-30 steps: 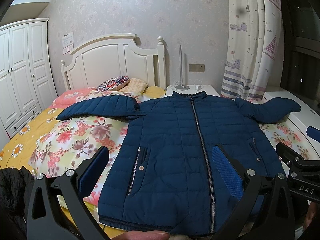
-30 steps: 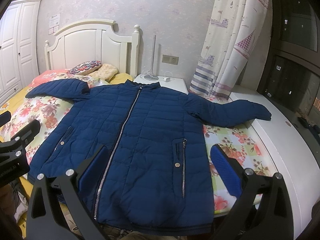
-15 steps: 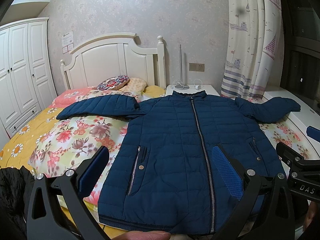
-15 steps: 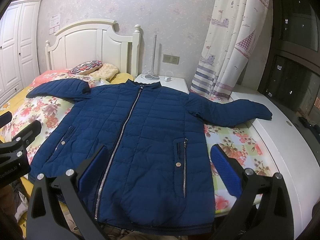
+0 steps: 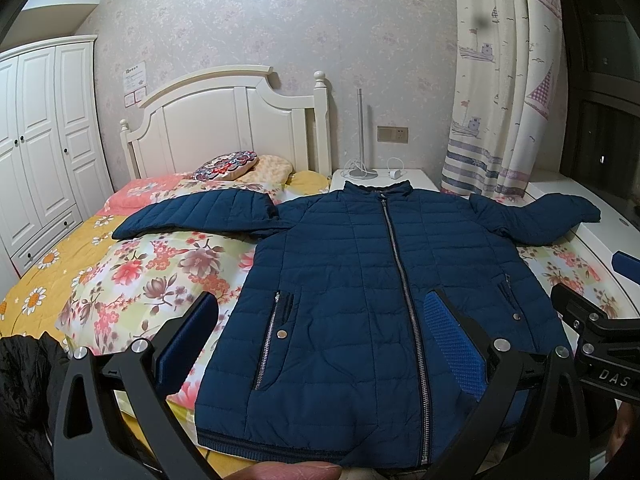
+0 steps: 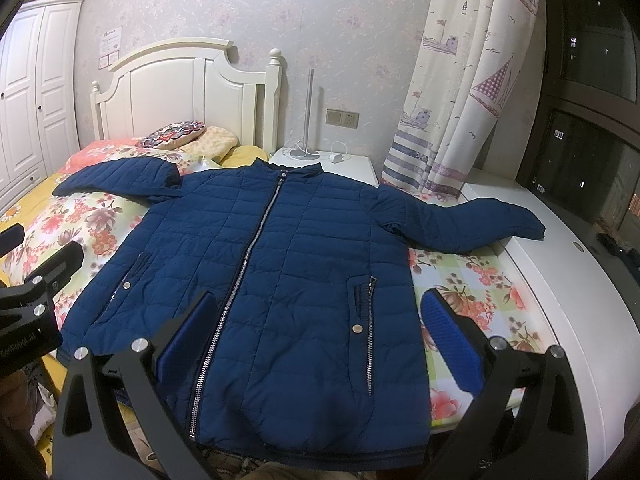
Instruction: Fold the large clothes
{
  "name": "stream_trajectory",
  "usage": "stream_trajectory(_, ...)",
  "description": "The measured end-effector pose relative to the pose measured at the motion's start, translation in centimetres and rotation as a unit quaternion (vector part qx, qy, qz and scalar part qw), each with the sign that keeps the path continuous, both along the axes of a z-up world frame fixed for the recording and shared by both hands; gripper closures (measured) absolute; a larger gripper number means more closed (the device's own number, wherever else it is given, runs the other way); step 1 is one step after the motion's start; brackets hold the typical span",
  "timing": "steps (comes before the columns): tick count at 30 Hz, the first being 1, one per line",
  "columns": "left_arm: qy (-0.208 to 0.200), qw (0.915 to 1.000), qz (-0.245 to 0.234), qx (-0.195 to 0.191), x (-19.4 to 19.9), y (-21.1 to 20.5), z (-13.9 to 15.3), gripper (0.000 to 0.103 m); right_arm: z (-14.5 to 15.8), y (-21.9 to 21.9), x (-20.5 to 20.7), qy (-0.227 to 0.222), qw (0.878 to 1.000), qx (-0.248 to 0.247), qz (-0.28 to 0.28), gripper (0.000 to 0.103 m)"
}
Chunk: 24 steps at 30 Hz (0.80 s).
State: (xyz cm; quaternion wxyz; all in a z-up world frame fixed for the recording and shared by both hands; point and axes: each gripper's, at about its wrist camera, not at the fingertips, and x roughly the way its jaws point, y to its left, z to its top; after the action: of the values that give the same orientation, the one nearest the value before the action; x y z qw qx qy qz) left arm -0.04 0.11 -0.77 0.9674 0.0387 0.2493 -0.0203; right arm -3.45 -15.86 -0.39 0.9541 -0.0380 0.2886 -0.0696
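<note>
Nearest the cameras, the left gripper (image 5: 320, 344) and the right gripper (image 6: 316, 332) are both hovering spread wide and holding nothing, one on each side of the jacket's hem (image 6: 320, 454), which is lying just at the foot edge of the bed (image 5: 100, 280). The navy quilted jacket (image 5: 380, 280) is lying face up and zipped on the floral bedspread, flat and unfolded — so the folding is looking as though it has not begun, and the step in hand is likely the approach for a first grasp.

The next move is probably calling for each gripper to be reaching out to a sleeve or a side edge and carrying it in over the zip (image 5: 400, 280). The left sleeve (image 5: 196, 216) is stretching across open bedspread with plenty of room. The right sleeve (image 6: 464, 224) is running off the mattress onto the white ledge (image 6: 568, 280) by the curtain (image 6: 460, 80), where space is tighter.

Farther back, the collar is sitting close to the pillows (image 5: 240, 164) and the nightstand (image 5: 416, 178), below the headboard (image 5: 224, 120).
</note>
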Motion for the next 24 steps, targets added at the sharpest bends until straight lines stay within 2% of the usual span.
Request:
stream_trajectory(14,0.020,0.9998,-0.002,0.002,0.5,-0.2,-1.7,0.004,-1.7,0.1,0.9,0.017,1.000,0.011,0.006,0.002)
stream_trajectory(20,0.045,0.9990,-0.004,0.003,3.4,-0.7,-3.1,0.004,-4.0,-1.5,3.0,0.039,0.999,0.030,0.008,0.002)
stream_trajectory(22,0.051,0.9986,-0.002,0.010,5.4,-1.2,-4.0,0.004,-5.1,-2.4,4.2,0.046,0.998,0.034,0.007,0.002)
stream_trajectory(24,0.077,0.9965,0.014,0.031,9.2,-2.0,-6.0,0.004,-6.6,-4.1,6.2,0.070,0.997,0.043,0.005,0.002)
